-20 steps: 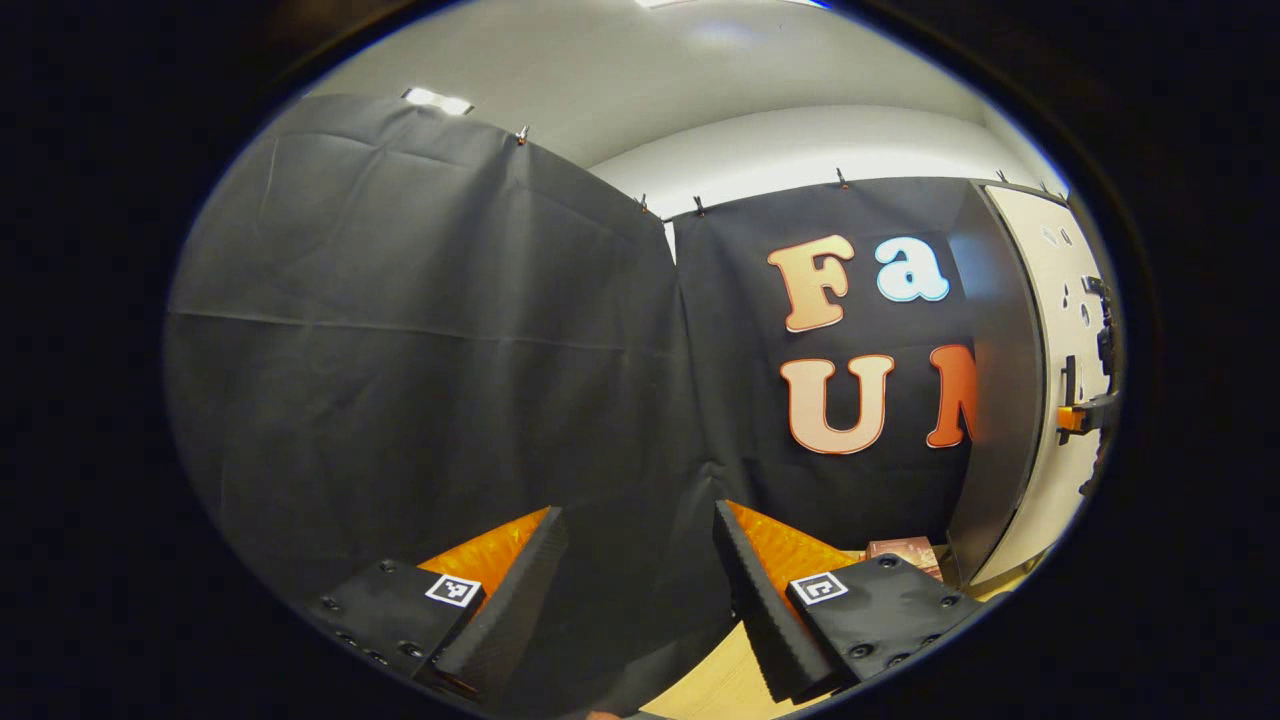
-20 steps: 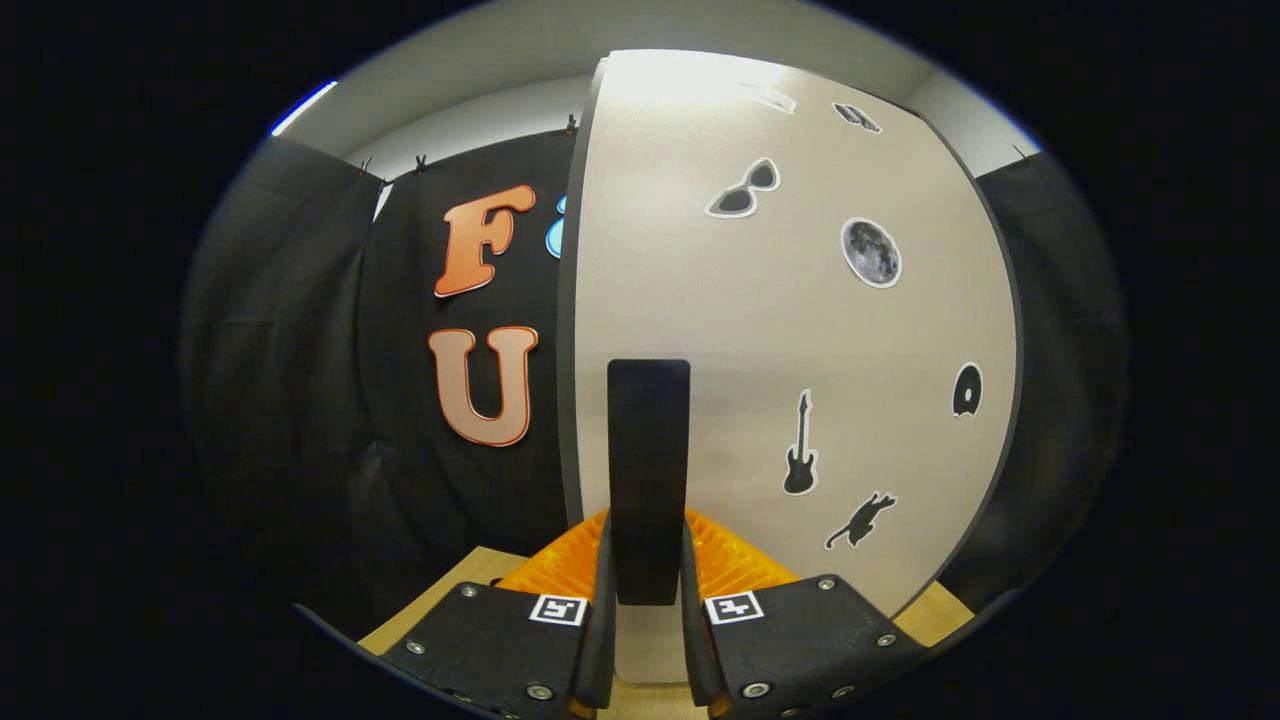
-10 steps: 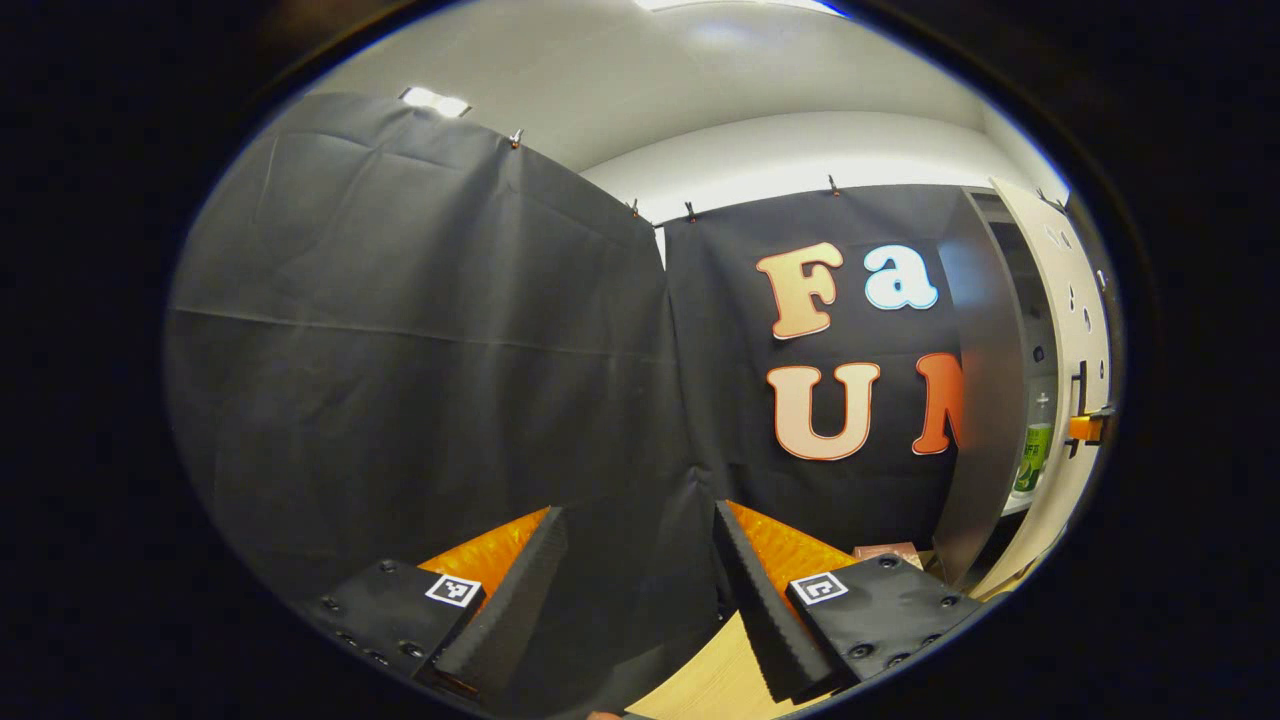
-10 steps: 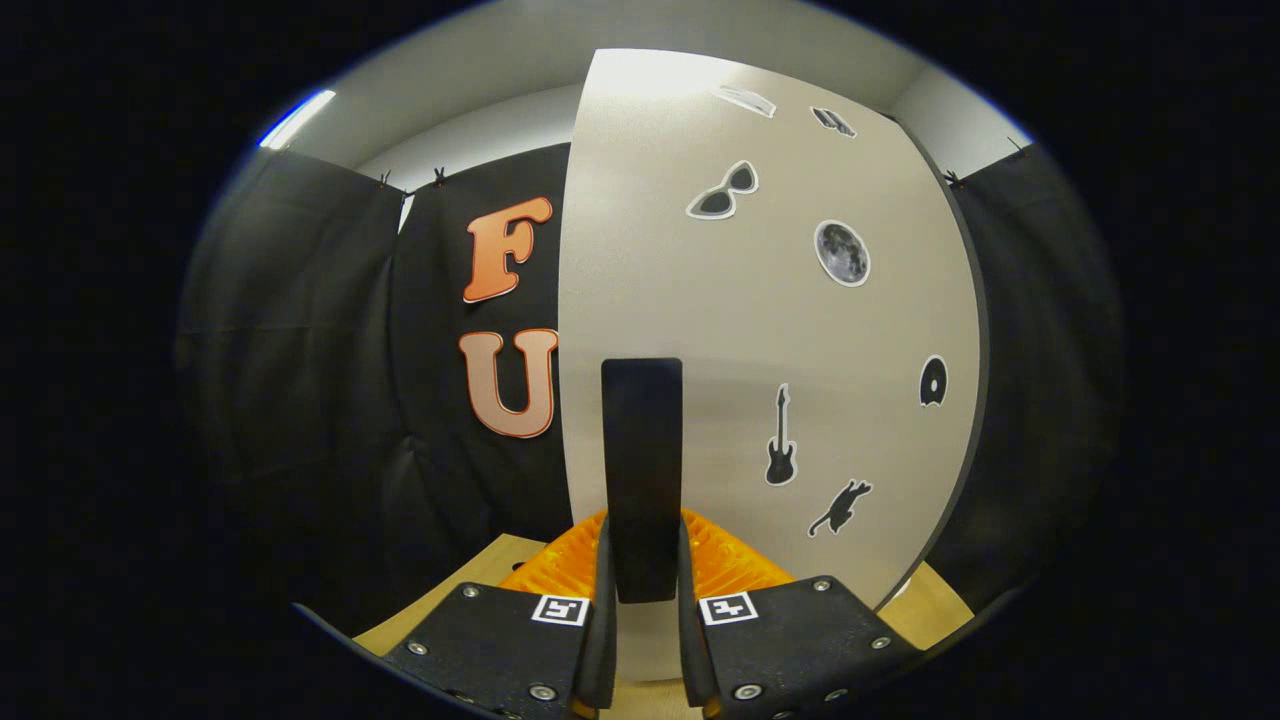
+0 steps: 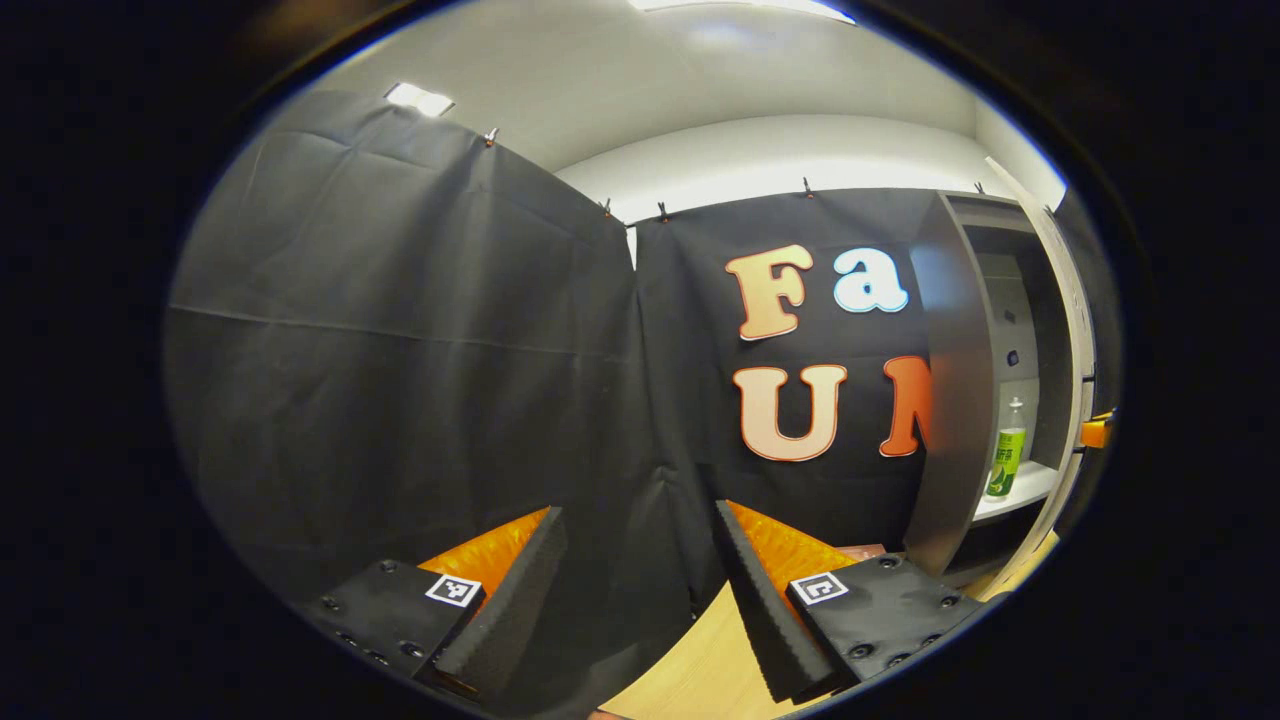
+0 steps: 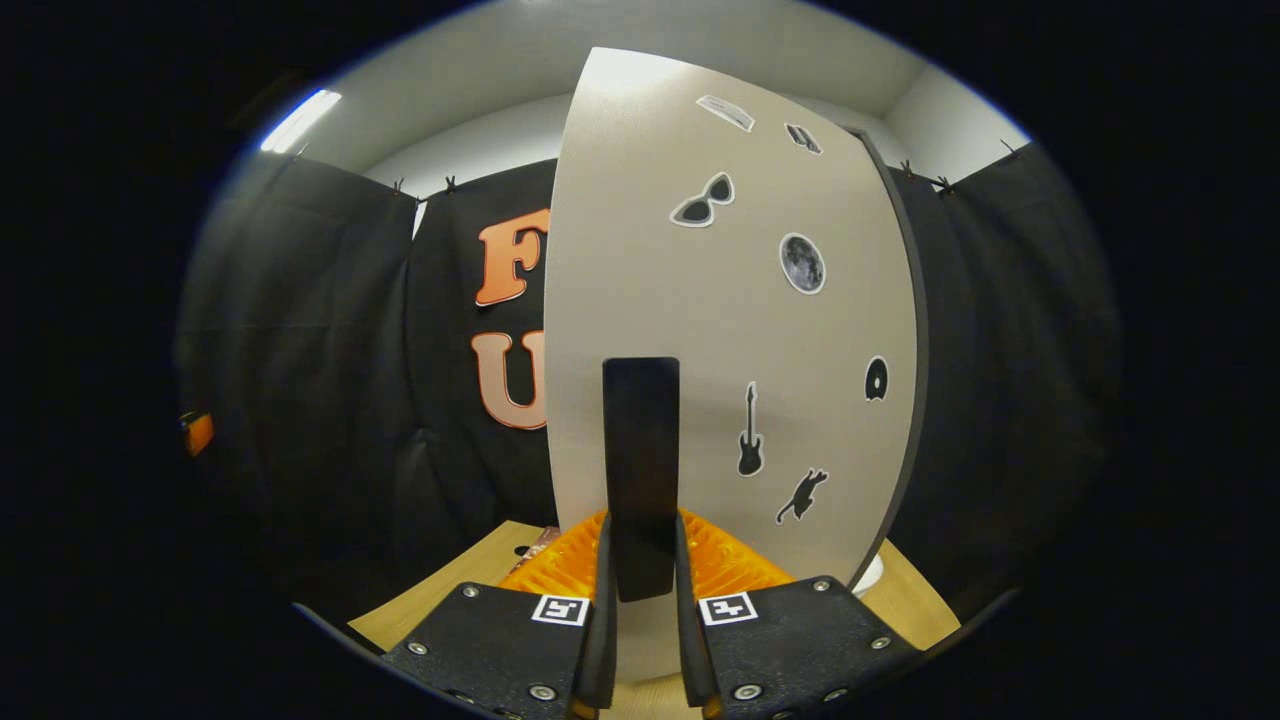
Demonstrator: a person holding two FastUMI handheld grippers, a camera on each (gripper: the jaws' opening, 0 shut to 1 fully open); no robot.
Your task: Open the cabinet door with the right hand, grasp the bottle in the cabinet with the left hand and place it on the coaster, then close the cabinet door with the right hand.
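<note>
Green-labelled clear plastic bottle [image 5: 1006, 452], right of frame on the cabinet shelf: likely light, smooth; grip mid-body. Left gripper [image 5: 640, 590] fingers spread, empty. Right gripper [image 6: 641, 630] pinches the black bar handle [image 6: 641, 470] of the pale stickered cabinet door [image 6: 720, 330].

One bottle [image 5: 1006, 450] stood in one cabinet [image 5: 950, 400]. One door [image 6: 700, 330] bore one handle [image 6: 641, 470] and seven stickers [image 6: 802, 263], the lowest at 5 o'clock. Two grippers [image 5: 640, 590] [image 6: 640, 640] appeared.
</note>
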